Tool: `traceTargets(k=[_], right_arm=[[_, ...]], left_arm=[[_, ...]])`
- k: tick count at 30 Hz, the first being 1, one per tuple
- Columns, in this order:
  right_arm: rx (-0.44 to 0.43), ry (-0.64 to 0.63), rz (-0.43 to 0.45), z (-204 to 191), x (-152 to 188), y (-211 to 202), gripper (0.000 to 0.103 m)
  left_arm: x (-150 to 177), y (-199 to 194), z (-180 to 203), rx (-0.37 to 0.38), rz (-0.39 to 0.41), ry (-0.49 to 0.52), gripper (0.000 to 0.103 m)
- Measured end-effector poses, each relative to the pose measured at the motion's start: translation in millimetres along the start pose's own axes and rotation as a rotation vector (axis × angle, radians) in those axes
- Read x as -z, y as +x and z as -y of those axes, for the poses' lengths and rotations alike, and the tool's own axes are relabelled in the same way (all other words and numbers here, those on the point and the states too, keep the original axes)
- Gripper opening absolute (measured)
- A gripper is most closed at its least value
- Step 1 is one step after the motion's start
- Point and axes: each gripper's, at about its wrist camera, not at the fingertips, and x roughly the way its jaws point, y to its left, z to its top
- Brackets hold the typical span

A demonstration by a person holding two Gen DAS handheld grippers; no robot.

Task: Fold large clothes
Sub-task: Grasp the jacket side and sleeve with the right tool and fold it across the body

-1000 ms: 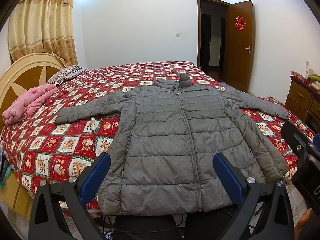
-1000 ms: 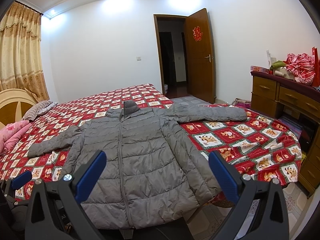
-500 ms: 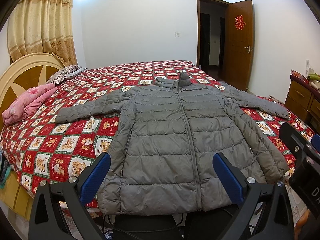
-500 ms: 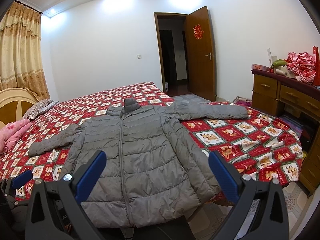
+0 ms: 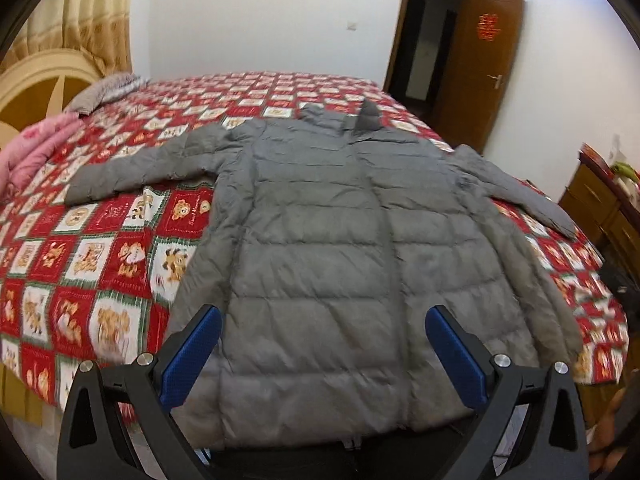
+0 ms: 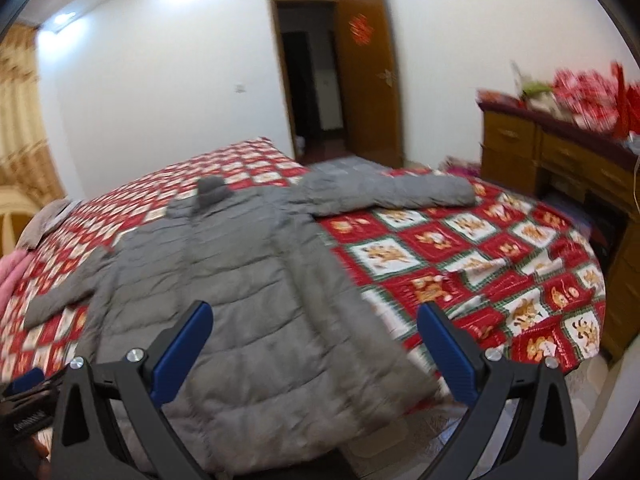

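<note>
on the bed (image 5: 120, 216), a puffy grey jacket (image 5: 332, 240) lies flat; light, soft, slippery. left tongs (image 5: 320, 354) and right tongs (image 6: 314, 350) gape wide, empty; pinch sleeve cuffs.

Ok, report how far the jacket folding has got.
Done: only the layout. The grey puffer jacket lies flat, zipped, on the red patterned bedspread, both sleeves spread outward. In hand: nothing; the left gripper and right gripper hover open near the hem, clear of the fabric. Left: every fold, sleeves first, probably, then the body.
</note>
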Motion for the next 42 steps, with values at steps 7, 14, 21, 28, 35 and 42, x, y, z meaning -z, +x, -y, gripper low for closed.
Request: traceTargets(k=[7, 14, 21, 28, 35, 42], right_arm=[[0.042, 0.205, -0.113, 83, -87, 85, 0.103], [0.118, 0.636, -0.162, 216, -135, 201, 0.095], [0.317, 0.769, -0.166, 274, -131, 262, 0.087], [0.39, 0.688, -0.187, 271, -145, 303, 0.057], [0.473, 0.516, -0.277, 258, -162, 307, 0.015], [0.433, 0.233, -0.067, 169, -230, 234, 0.014]], left_arm=[[-82, 51, -30, -0.07, 0.038, 0.031, 0.102], [-143, 117, -66, -0.156, 0.091, -0.003, 0.102], [-162, 193, -88, -0.253, 0.075, 0.0, 0.102], [-147, 240, -89, -0.225, 0.047, 0.015, 0.102], [-142, 253, -101, -0.157, -0.013, -0.043, 0.102], [-142, 251, -118, -0.063, 0.024, -0.145, 0.102]])
